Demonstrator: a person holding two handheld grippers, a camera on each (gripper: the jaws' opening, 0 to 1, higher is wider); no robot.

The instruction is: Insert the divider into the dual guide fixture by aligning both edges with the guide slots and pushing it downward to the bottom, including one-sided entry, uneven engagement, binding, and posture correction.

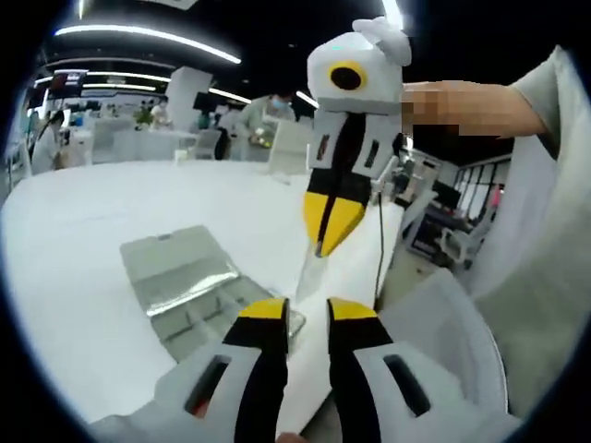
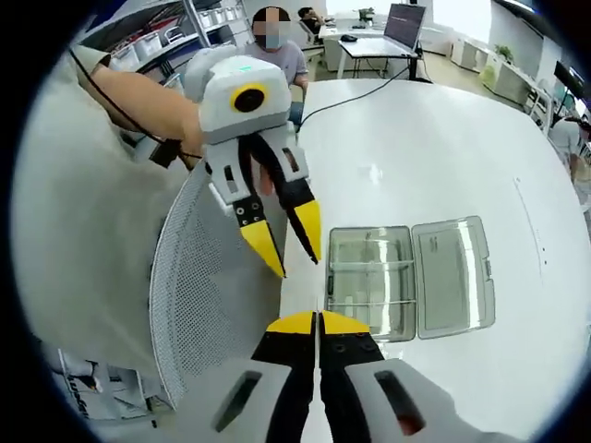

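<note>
Right tongs [image 2: 319, 318] pinch clear divider [image 1: 307, 272]; no legible writing.

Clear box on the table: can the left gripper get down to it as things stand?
Probably yes. The left gripper hangs open and empty near the clear box, whose lid lies flipped aside. The right gripper, shut on the divider, sits close by the box's edge and could crowd it.
</note>
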